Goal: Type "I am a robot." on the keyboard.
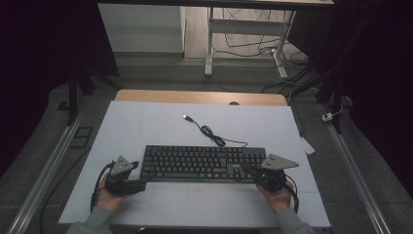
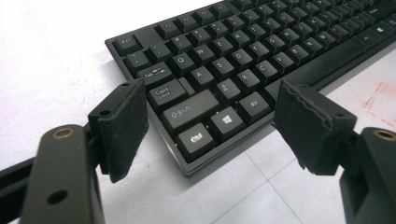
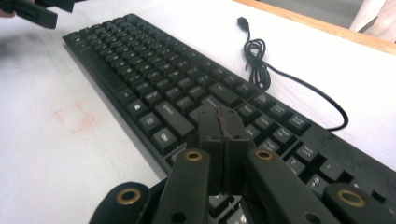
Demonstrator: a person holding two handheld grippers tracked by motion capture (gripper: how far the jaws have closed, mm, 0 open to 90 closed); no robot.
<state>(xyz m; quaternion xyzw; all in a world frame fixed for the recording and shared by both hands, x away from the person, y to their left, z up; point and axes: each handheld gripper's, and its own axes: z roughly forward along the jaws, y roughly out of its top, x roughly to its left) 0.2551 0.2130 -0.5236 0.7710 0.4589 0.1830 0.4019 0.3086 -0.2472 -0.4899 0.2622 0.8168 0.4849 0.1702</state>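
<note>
White covering (image 1: 146, 126) spreads over the table in the middle of the high view, with a strip of bare wood (image 1: 199, 96) along its far edge and dark floor, metal rails and a tangle of cords under a desk frame at the top of the frame. A faint reddish square mark (image 1: 194, 194) sits on the white sheet just below the keyboard.

Centre of that view holds the black keyboard (image 1: 202, 162), lying flat and lengthwise across the sheet. Its cable (image 1: 214, 135) runs from the back edge in a small coiled loop to a loose USB plug (image 1: 186, 117) lying on the sheet above it. In the left gripper view the key legends read Esc, Tab, Caps Lock, Shift, Ctrl and Alt, with Q, W, A, S, Z, X and a Windows logo key.

At lower left of the high view the left gripper (image 1: 127, 171) sits at the keyboard's left end; in its own view its jaws stand wide apart, one on each side of the near corner, touching nothing. At lower right the right gripper (image 1: 253, 171) sits over the keyboard's right end; in its own view its pads (image 3: 219, 128) are pressed together with nothing between them, over the keys.
</note>
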